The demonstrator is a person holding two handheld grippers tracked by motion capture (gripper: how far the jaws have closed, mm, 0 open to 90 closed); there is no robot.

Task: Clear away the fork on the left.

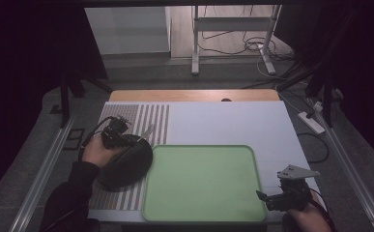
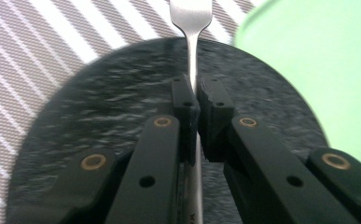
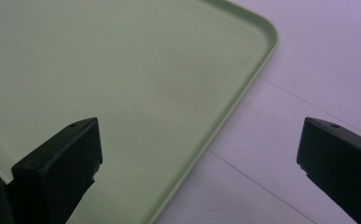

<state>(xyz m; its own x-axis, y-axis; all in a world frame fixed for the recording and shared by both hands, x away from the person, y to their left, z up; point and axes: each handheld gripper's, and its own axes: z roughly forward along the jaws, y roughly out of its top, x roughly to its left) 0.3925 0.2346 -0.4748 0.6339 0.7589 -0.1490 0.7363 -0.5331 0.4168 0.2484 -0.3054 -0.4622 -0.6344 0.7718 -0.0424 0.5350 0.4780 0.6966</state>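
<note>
Left gripper [image 2: 196, 100]: the two black jaws are closed on the thin neck of a metal fork [image 2: 191, 18], whose handle runs down between them toward 6 o'clock and whose head points to 12 o'clock in the left gripper view. Directly beneath the jaws lies a dark, speckled round plate [image 2: 99, 107]; the fork's head reaches past the plate's far rim, over a striped placemat [image 2: 38, 42]. At 2 o'clock from the jaws a corner of the green tray [image 2: 318, 60] lies just beside the plate.

In the high view the left gripper [image 1: 118, 134] sits at the 9 o'clock side of the table, gripped by the left hand [image 1: 97, 151], above the plate [image 1: 129, 166]. The plate rests on the placemat [image 1: 148, 121], with its 3 o'clock edge touching or slightly overlapping the tray [image 1: 201, 215]; which of the two cannot be told.

Right gripper [image 1: 266, 198]: at about 5 o'clock on the table, at the tray's near right corner, carrying a grey three-cornered plate [image 1: 298, 171]. In the right gripper view its jaws stand wide apart with nothing between them; the left jaw hangs over the tray [image 3: 122, 93], the right over the white table cover [image 3: 308, 60], the tray's rounded corner at 1 o'clock.
</note>
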